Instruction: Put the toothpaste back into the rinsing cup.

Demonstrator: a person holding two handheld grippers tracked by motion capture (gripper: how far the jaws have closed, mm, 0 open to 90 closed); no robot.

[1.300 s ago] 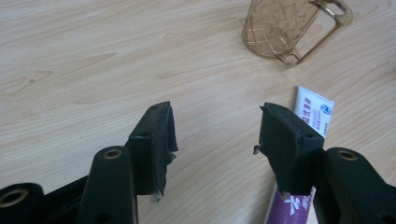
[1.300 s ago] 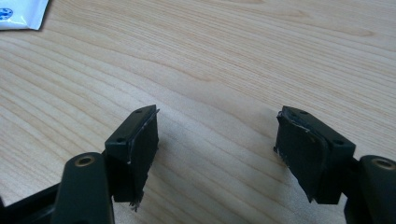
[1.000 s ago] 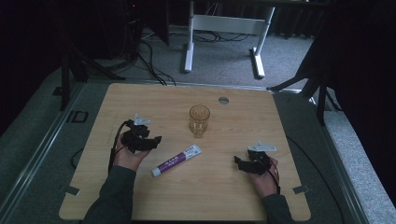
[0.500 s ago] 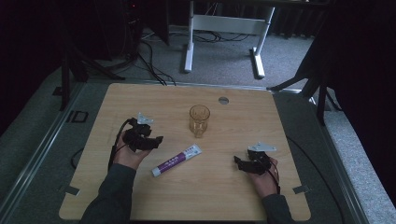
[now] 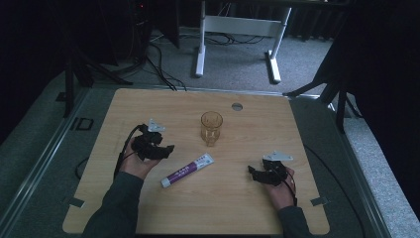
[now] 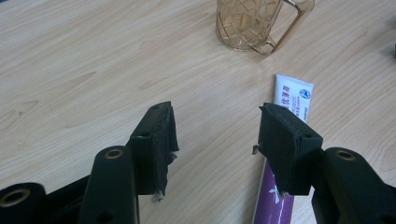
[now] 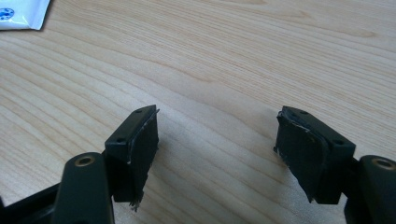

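A purple and white toothpaste tube (image 5: 187,170) lies flat on the wooden table (image 5: 148,106), between the two hands. Behind it stands an amber glass mug (image 5: 211,127) with a handle. My left gripper (image 5: 167,148) sits left of the tube, open and empty. In the left gripper view the tube (image 6: 289,100) runs just past the right jaw and the mug (image 6: 250,23) stands farther ahead. My right gripper (image 5: 251,171) rests on the table right of the tube, open, with bare wood between its jaws; the tube's white end (image 7: 21,14) shows at the top left of the right gripper view.
A small round metal cap (image 5: 237,106) is set into the table near its far edge. Beyond the table stand a white frame's legs (image 5: 200,44) and cables on grey carpet. Dark stands flank the table's far corners.
Both hands have barely shifted. The tube and mug stay where they were.
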